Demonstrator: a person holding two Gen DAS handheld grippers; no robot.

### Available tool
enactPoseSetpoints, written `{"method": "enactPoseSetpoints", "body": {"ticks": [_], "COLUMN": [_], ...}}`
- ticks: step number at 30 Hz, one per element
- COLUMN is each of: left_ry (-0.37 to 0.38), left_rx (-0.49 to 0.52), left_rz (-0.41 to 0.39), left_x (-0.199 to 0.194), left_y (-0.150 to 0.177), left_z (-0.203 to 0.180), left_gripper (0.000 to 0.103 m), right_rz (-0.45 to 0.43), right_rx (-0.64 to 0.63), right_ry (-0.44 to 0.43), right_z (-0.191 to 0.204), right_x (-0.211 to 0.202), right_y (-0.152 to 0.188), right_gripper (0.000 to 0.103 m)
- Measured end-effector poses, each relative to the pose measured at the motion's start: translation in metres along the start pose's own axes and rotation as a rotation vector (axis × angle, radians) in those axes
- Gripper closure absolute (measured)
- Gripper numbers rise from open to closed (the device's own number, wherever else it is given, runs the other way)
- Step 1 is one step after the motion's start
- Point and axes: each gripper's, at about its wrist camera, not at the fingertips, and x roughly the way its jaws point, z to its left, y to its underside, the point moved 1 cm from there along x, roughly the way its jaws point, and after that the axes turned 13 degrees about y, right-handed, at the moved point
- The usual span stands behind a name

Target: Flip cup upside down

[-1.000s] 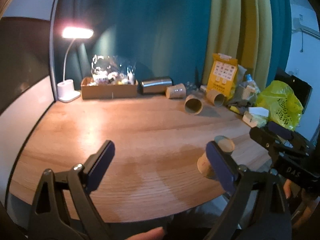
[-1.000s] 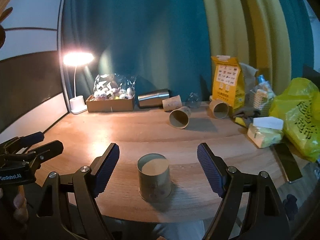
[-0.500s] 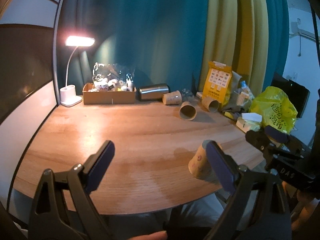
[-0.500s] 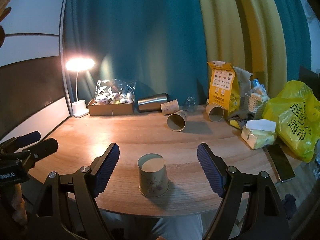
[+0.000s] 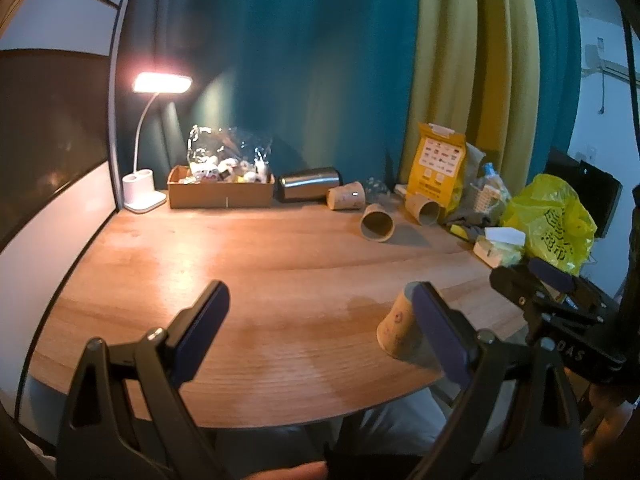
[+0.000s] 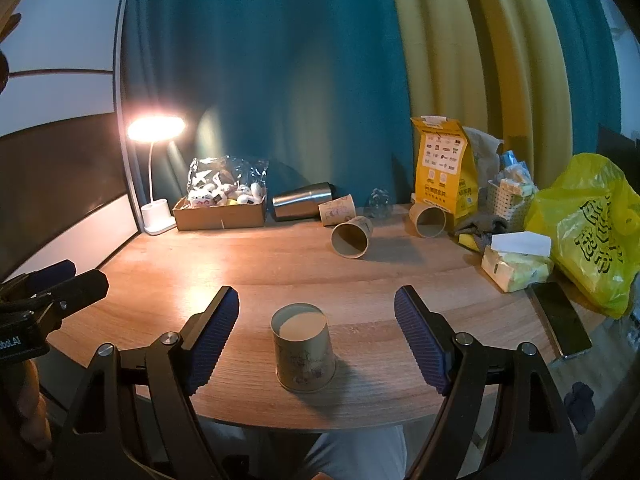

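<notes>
A printed paper cup (image 6: 303, 354) stands upside down near the table's front edge, base up. My right gripper (image 6: 316, 336) is open and empty, its fingers either side of the cup and apart from it. In the left wrist view the same cup (image 5: 398, 328) shows partly behind the right finger of my left gripper (image 5: 320, 332), which is open and empty. The right gripper (image 5: 548, 292) also shows at that view's right edge, and the left gripper (image 6: 52, 284) at the right wrist view's left edge.
Three more paper cups lie on their sides at the back (image 6: 350, 236) (image 6: 429, 220) (image 6: 338, 209), beside a steel tumbler (image 6: 302, 201). A cardboard box (image 6: 220, 210), a lit lamp (image 6: 157, 130), a yellow bag (image 6: 592, 236), tissues (image 6: 516, 258) and a phone (image 6: 560, 324) line the edges.
Both grippers have drawn back and up from the table. The cup stands unmoved and looks smaller and farther off in both views.
</notes>
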Motion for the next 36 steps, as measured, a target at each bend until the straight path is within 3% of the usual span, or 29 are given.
{"method": "enactPoseSetpoints", "body": {"ticks": [36], "left_ry": [-0.003], "left_rx": [0.011], "left_rz": [-0.002], "left_x": [-0.0037], "left_y": [-0.0036], "left_z": [0.0025], "left_gripper": [0.009], "right_rz": [0.015], "right_rx": [0.006], "right_ry": [-0.004], "right_z": [-0.0023], "right_x": [0.0020], "right_y": [0.0063], "right_gripper": [0.020]}}
